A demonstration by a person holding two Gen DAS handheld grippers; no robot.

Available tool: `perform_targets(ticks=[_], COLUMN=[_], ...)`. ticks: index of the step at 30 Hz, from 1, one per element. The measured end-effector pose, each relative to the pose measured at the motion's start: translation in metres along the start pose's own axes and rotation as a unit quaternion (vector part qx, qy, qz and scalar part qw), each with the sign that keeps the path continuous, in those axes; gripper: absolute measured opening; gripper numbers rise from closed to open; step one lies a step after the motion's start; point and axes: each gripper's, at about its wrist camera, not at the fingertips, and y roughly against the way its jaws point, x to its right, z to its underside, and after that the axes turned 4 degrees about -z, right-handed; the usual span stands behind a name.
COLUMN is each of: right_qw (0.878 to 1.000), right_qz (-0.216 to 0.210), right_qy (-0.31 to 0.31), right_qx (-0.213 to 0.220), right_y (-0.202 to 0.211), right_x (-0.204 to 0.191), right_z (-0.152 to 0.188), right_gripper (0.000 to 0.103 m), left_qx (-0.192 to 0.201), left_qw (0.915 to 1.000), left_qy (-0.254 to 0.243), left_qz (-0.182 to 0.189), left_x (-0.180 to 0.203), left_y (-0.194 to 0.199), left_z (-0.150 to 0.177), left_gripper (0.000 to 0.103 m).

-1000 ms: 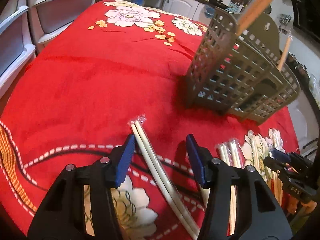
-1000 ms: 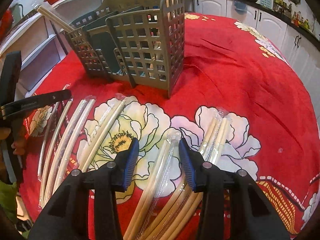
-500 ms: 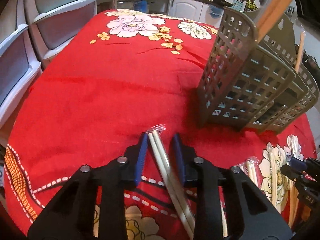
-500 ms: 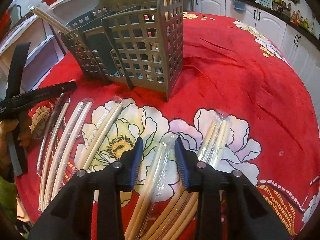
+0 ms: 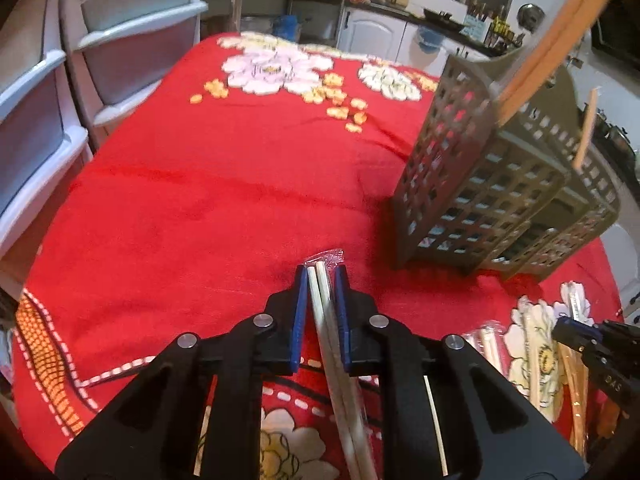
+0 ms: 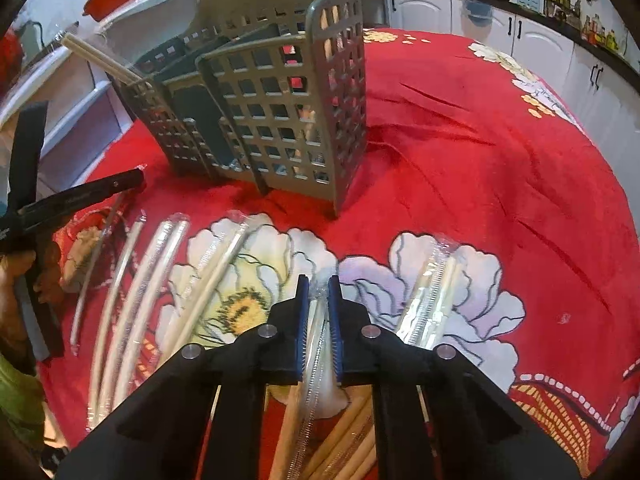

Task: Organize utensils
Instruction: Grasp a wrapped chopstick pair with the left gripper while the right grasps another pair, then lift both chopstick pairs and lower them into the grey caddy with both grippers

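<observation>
My left gripper (image 5: 321,276) is shut on a wrapped pair of pale chopsticks (image 5: 326,320), its tips sticking out past the blue pads. My right gripper (image 6: 319,286) is shut on a wrapped pair of tan chopsticks (image 6: 314,344). The grey slotted utensil caddy (image 5: 496,184) stands on the red flowered cloth to the right of the left gripper; in the right wrist view the caddy (image 6: 276,120) stands ahead and left. It holds tan chopsticks (image 5: 548,44) in a tall section and a pale pair (image 6: 100,60) leaning out.
Several more wrapped chopstick pairs (image 6: 132,292) lie on the cloth left of the right gripper, and another pair (image 6: 432,300) to its right. White drawer units (image 5: 60,80) stand beyond the table's left edge. Kitchen cabinets (image 6: 520,32) line the back.
Both grippers have gone from open around a wrapped chopstick pair to shut on it. The left gripper has lifted its pair a little off the cloth.
</observation>
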Motion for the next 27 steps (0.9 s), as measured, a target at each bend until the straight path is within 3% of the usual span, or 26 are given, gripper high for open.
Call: perform_targets(ticks=[15,27], right_qw=[0.995,0.987], right_qz=[-0.047,-0.057], right_qy=[0.034,0.044], right_qx=[0.080,0.143], right_y=[0.052,0.096], right_x=[-0.043,-0.056], right_z=[-0.011,-0.017], right_gripper=[0.009,0.009], left_qx=[0.072,0.122], left_qw=[0.9961,0.9883], left_qy=[-0.012,-0.042], left_qz=[0.051,0.081], left_x=[0.014,0.040], left_y=[0.071,0.121], left_z=[-0.006,-0.012], left_gripper=[0.002,0.001])
